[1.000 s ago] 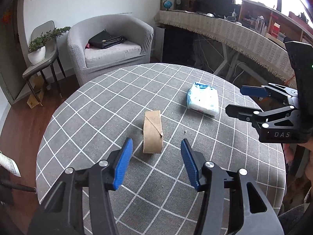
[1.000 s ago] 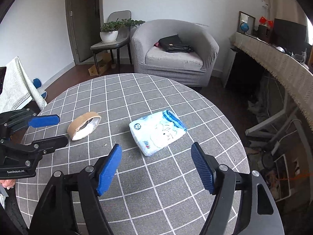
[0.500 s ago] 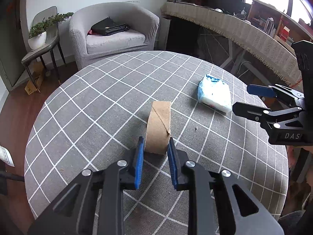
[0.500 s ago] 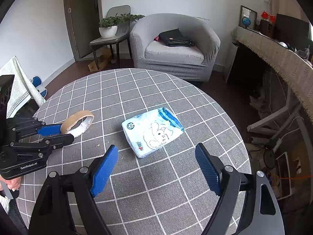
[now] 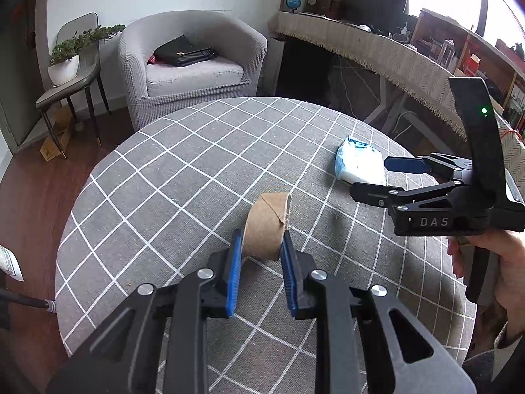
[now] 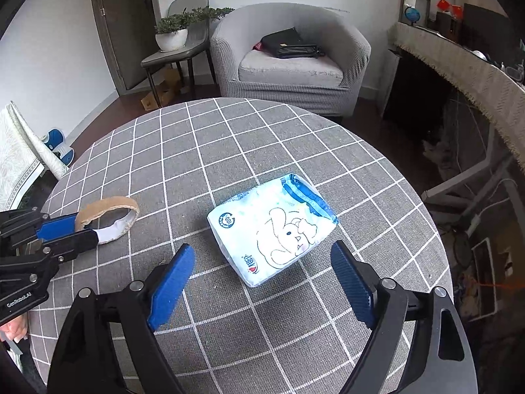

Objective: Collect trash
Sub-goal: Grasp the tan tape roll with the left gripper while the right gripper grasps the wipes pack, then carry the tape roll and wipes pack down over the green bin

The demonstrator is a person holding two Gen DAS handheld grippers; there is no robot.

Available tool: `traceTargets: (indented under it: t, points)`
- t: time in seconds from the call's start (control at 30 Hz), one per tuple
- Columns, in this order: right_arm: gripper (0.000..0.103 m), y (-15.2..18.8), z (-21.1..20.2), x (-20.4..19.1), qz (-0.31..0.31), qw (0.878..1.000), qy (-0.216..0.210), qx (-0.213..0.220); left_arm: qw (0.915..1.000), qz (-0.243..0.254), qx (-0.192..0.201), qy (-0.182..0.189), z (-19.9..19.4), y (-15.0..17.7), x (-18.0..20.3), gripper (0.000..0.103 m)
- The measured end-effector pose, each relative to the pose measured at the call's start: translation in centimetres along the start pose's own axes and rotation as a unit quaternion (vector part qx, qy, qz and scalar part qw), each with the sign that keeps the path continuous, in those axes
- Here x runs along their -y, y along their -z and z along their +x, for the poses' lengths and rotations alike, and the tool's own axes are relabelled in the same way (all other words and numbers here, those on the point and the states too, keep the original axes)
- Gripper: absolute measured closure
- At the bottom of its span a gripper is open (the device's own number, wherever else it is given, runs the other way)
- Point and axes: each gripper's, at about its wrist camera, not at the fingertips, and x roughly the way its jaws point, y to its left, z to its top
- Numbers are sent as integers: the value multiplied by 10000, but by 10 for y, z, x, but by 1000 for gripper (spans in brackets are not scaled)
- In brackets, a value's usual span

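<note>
My left gripper (image 5: 261,246) is shut on a brown cardboard tape ring (image 5: 266,226), its blue pads pressing both flat sides. The ring rests on or just above the round grey checked table (image 5: 183,170). The ring (image 6: 108,213) and the left gripper (image 6: 65,229) also show at the left of the right wrist view. A white and blue tissue pack (image 6: 274,225) lies on the table, also seen in the left wrist view (image 5: 357,162). My right gripper (image 6: 262,269) is open, its jaws wide apart just short of the pack; it also appears in the left wrist view (image 5: 387,177).
A grey armchair (image 6: 288,62) with a black bag stands beyond the table. A side chair with a potted plant (image 6: 172,32) is at the back left. A long cloth-covered desk (image 5: 377,52) runs along the right. The table edge (image 6: 426,216) is near the pack.
My left gripper closed on the tape ring and now grips it. My right gripper moved closer to the tissue pack, still open.
</note>
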Motion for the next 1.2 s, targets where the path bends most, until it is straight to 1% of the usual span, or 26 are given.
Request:
traceTargets:
  t: [0.37,0.6,0.67,0.73,0.83,0.97,1.0,1.07,1.1,1.2]
  points:
    - [17,-15,17,-10,142,9998,117,-32,9999,-103,27,110,-13,9,-20,78]
    - [17,-23,27,-30,-64,9999,132,-59,9998,-129,105,139,-25,11,-28,78]
    - [25,-24,29,-38,-143,9998,106,-64,9998,-141,111,121,-28,13,-30,78]
    - [27,-24,28,-43,-188,9997,131,-89,9997,-172,106,129,-30,15,-32,78]
    - [27,-21,24,-47,-278,9993,235,-103,9996,-208,145,160,-35,15,-32,78]
    - [28,-13,18,-42,-214,9992,306,-123,9995,-162,192,172,-44,17,-29,78]
    - [30,-12,17,-40,-164,9993,300,-121,9996,-155,195,167,-45,17,-28,78]
    - [47,-10,16,-35,-22,9999,103,-70,9996,-162,196,156,-48,21,-28,78]
    - [51,-9,14,-35,11,9999,160,-26,9996,-170,191,153,-49,23,-28,78]
    - [53,-4,8,-38,58,9999,144,36,9996,-167,195,146,-53,31,-27,78]
